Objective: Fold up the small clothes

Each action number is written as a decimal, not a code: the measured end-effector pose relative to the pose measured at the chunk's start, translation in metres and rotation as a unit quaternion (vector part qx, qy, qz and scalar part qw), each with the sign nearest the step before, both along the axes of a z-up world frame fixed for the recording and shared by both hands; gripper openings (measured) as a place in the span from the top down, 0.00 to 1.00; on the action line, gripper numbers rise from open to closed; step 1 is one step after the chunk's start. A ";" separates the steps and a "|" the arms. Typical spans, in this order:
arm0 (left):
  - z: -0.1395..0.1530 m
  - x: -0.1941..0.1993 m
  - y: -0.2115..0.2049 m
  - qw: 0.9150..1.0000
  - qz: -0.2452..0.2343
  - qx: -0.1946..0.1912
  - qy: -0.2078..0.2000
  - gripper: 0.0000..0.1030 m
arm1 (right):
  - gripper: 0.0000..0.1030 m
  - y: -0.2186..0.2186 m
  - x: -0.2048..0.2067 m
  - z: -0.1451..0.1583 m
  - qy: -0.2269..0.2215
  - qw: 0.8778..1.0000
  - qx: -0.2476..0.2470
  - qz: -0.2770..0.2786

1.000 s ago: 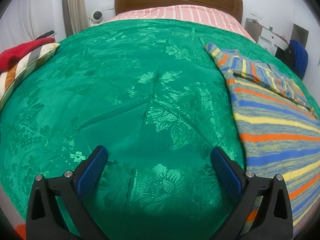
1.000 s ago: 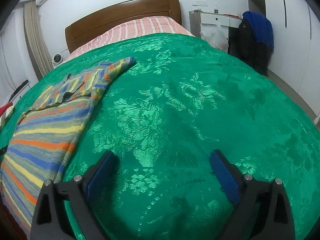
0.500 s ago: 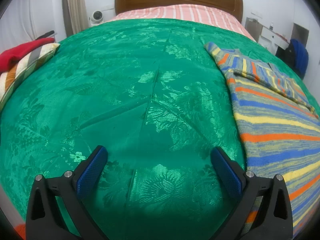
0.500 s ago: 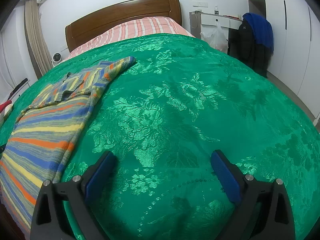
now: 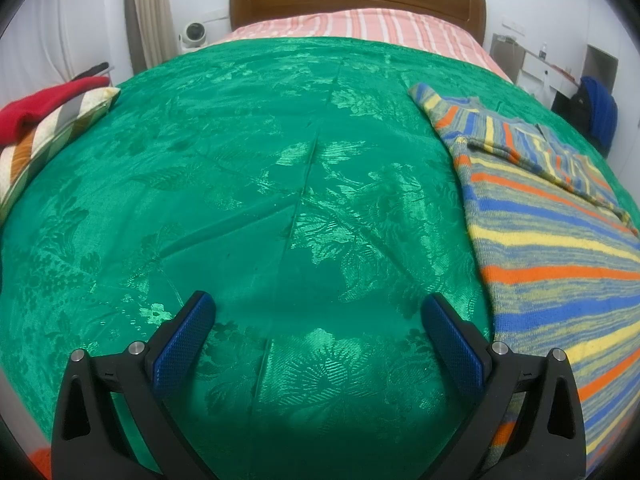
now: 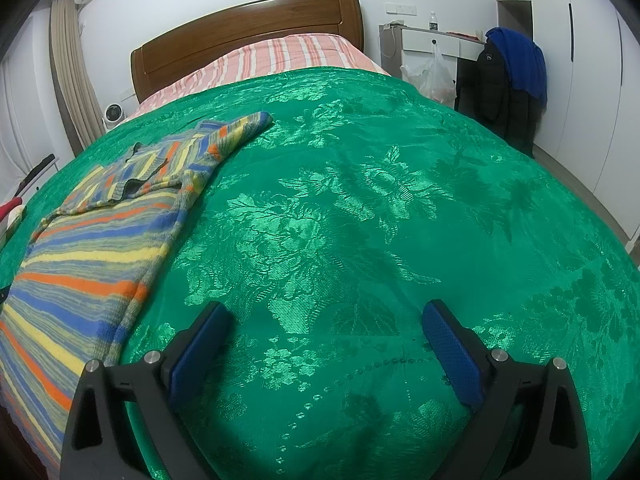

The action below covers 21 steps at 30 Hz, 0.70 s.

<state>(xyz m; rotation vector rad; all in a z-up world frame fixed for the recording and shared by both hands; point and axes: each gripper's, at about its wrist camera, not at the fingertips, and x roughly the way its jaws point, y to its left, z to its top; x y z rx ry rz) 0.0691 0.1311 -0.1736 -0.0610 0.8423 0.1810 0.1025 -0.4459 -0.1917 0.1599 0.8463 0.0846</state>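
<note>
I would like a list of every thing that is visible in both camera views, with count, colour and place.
striped sweater: one, blue, yellow, orange; flat on the bedspread between both grippers
bedspread: one, green; covers the bed
headboard: one, brown; far end
striped sheet: one, pink and white; below the headboard
pillow: one, striped; left edge
red cloth: one; on the pillow
jackets: blue over black; right of the bed
plastic bag: one, whitish; hangs at the desk
left gripper: black, blue pads; open
right gripper: same; open
</note>
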 end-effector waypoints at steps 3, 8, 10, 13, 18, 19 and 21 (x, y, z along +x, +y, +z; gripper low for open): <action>0.000 0.000 0.000 1.000 0.000 0.000 0.000 0.00 | 0.05 0.000 0.000 0.000 0.000 1.000 0.000 0.000; 0.000 0.000 0.000 1.000 0.000 0.001 0.000 0.00 | 0.05 0.000 0.000 0.000 0.000 1.000 -0.001 0.000; 0.000 0.000 0.000 1.000 0.000 0.001 0.000 0.00 | 0.05 0.000 0.000 0.000 0.000 1.000 -0.001 0.000; 0.000 0.000 0.001 1.000 0.000 0.002 0.000 0.00 | 0.05 0.000 -0.001 0.000 0.000 1.000 -0.001 0.000; 0.000 0.000 0.000 1.000 0.000 0.002 0.000 0.00 | 0.05 -0.001 -0.001 0.000 0.000 1.000 -0.001 0.000; 0.000 0.000 0.001 1.000 0.000 0.003 0.000 0.00 | 0.05 -0.001 -0.001 0.000 0.000 1.000 -0.001 0.000; 0.000 0.000 0.002 1.000 0.000 0.003 -0.001 0.00 | 0.05 -0.001 -0.001 0.001 0.000 1.000 -0.001 0.000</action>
